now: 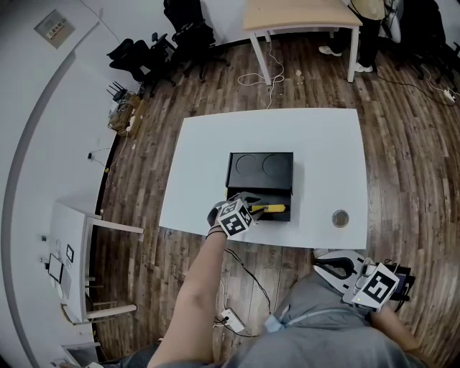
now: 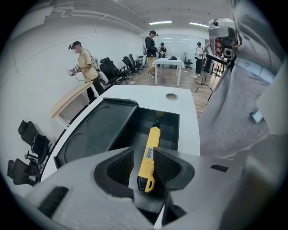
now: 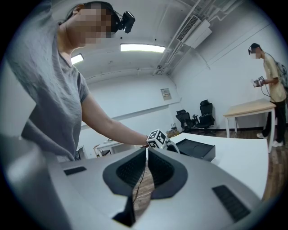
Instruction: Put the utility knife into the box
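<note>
The yellow utility knife (image 1: 274, 208) lies inside the black box's tray (image 1: 284, 215) at the near side of the white table (image 1: 316, 144). The box's lid (image 1: 260, 169) lies flat behind the tray. My left gripper (image 1: 248, 210) hovers over the tray's left end, open. The knife (image 2: 150, 155) runs between its pads without being pressed; a gap shows on the left pad's (image 2: 120, 165) side. My right gripper (image 1: 336, 267) is held low by the person's body, off the table. In the right gripper view its jaws (image 3: 146, 155) are shut with nothing between them, and the box (image 3: 194, 149) is far off.
A small round metal object (image 1: 341, 218) sits on the table right of the box. Black office chairs (image 1: 172, 43) and a wooden table (image 1: 302, 18) stand at the back. People (image 2: 85, 67) stand in the room. A cable (image 1: 248, 269) runs over the floor by the table's near edge.
</note>
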### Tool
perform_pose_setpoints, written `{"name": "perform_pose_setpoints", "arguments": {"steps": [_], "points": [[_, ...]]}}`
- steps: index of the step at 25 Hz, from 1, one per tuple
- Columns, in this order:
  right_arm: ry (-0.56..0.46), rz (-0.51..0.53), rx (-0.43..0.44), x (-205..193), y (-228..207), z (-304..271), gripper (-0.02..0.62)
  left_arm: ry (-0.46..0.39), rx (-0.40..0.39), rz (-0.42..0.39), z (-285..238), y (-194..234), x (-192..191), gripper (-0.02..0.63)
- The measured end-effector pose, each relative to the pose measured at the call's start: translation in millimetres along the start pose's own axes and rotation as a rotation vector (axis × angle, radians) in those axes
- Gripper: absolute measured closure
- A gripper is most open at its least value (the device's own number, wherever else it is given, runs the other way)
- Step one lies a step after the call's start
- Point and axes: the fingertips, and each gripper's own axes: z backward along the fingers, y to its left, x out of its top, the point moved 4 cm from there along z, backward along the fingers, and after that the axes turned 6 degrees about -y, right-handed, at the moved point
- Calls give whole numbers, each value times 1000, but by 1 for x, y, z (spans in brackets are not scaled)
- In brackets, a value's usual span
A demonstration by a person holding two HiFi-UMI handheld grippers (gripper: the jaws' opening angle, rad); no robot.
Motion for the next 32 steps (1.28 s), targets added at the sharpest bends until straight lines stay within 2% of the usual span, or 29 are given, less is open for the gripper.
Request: {"name": "perform_pose_setpoints", "arguments": {"steps": [7, 9, 14, 19, 22, 29, 32], "points": [[-32, -4, 30, 1, 12, 7, 563, -6, 20, 1, 7, -9, 4, 480], [-14, -9, 23, 0, 9, 7, 563, -8, 22, 3, 8, -7, 5, 482], [-28, -2, 19, -1, 7, 8, 563, -16, 31, 2, 8, -8, 9, 545], [-49, 11, 34, 2, 17, 11, 563, -24, 50, -2, 10, -24, 12, 577], [-20, 11, 17, -1, 16, 13, 563, -34, 69, 2, 14, -28, 13, 586], [-5, 3, 52, -6, 29, 13, 563, -103, 117, 27, 30, -44, 16, 588], [-39, 12, 59, -3, 32, 12, 563, -139, 141, 34, 37, -52, 22, 588]]}}
